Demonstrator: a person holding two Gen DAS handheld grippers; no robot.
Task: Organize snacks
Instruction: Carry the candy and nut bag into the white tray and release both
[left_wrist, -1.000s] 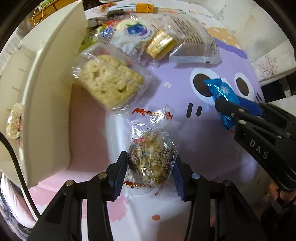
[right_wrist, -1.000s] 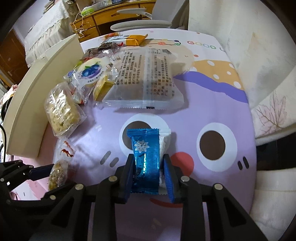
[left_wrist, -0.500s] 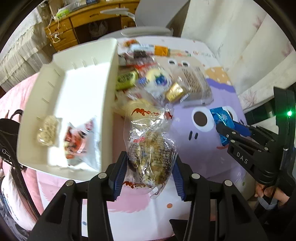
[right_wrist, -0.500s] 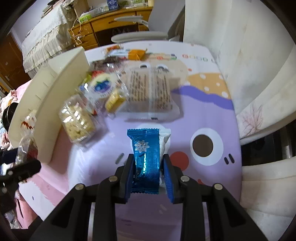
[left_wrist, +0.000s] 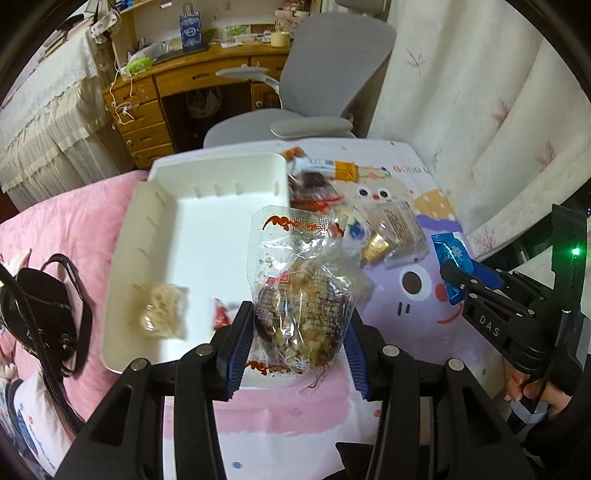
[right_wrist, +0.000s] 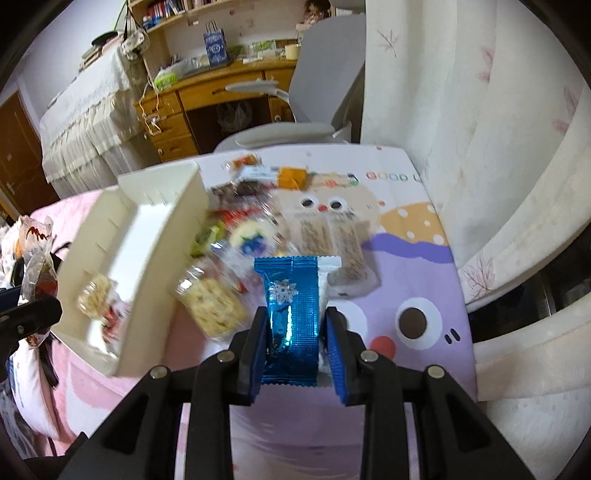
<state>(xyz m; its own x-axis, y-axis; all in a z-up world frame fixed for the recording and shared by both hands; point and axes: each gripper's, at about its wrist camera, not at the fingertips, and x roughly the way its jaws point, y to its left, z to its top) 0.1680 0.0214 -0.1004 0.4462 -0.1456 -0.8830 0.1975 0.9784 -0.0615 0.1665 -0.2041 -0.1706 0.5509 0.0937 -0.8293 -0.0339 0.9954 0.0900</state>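
Note:
My left gripper (left_wrist: 299, 341) is shut on a clear-wrapped nut snack (left_wrist: 301, 291) and holds it high above the table, over the near right edge of the white tray (left_wrist: 192, 218). My right gripper (right_wrist: 297, 349) is shut on a blue foil snack (right_wrist: 293, 314), also lifted; it shows at the right of the left wrist view (left_wrist: 452, 266). The tray holds a pale rice cake pack (left_wrist: 159, 310) and a red-printed pack (left_wrist: 221, 314). It also shows in the right wrist view (right_wrist: 125, 273).
A pile of snacks (right_wrist: 258, 236) lies on the cartoon tablecloth (right_wrist: 406, 266) right of the tray, with a rice cake pack (right_wrist: 212, 302) nearest. A black bag (left_wrist: 40, 295) lies left on the pink cover. A grey chair (left_wrist: 314, 107) and curtain (right_wrist: 461, 129) stand behind.
Both grippers have risen well above the table with their snacks held. The view widened, so the tray's inside and the room now show.

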